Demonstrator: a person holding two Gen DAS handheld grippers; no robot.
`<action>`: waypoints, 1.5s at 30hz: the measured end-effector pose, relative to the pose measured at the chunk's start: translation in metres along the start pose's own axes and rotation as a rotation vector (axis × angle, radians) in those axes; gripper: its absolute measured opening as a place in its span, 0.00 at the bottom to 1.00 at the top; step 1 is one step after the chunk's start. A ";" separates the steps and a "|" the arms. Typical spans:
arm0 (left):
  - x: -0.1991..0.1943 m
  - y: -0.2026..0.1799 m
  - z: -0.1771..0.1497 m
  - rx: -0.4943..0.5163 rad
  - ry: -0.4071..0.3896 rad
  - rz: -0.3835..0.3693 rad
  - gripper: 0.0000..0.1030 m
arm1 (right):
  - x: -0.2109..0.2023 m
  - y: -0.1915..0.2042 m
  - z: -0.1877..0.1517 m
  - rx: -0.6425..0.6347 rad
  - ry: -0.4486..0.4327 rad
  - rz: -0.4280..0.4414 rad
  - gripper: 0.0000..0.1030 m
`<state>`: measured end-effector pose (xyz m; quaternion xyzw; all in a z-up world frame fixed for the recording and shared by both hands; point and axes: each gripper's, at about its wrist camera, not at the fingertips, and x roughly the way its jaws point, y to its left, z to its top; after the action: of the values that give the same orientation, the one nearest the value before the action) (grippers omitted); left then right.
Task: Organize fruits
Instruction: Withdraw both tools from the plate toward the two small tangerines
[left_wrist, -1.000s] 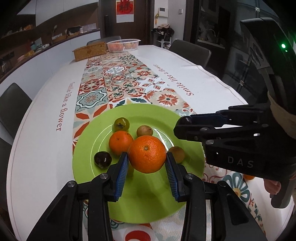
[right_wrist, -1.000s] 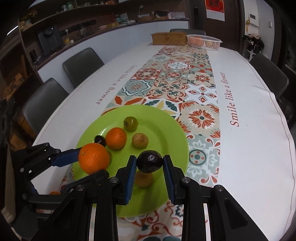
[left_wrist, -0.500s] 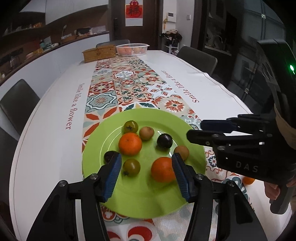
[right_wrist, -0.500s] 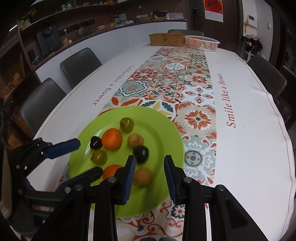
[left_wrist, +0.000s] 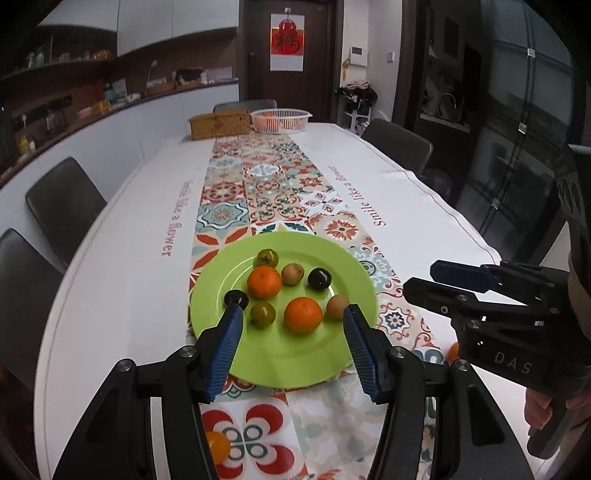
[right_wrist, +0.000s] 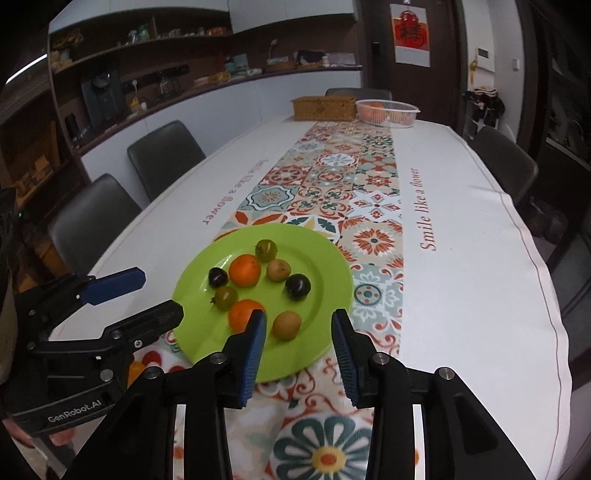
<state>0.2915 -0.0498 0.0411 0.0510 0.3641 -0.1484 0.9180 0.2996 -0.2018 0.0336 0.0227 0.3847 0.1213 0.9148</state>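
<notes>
Left gripper spread, empty; right gripper opening, empty, finger hiding part of orange.

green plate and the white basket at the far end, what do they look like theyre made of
The green plate looks like glossy plastic or melamine, possibly glazed ceramic: one uniform lime colour with soft sheen rings on its surface. The white basket looks like thin moulded plastic: its wall is a fine slotted lattice under a flared rim, and orange fruit shows through it.
</notes>
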 end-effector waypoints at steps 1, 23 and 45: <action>-0.005 -0.003 -0.001 0.004 -0.005 0.005 0.55 | -0.004 0.000 -0.002 0.006 -0.005 0.001 0.37; -0.088 -0.015 -0.068 -0.113 -0.063 0.135 0.84 | -0.096 -0.004 -0.077 0.170 -0.120 -0.161 0.67; -0.062 0.014 -0.135 -0.278 0.023 0.246 0.86 | -0.064 -0.023 -0.135 0.371 -0.024 -0.315 0.67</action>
<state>0.1647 0.0052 -0.0148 -0.0305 0.3828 0.0174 0.9232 0.1652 -0.2466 -0.0195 0.1316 0.3883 -0.0961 0.9070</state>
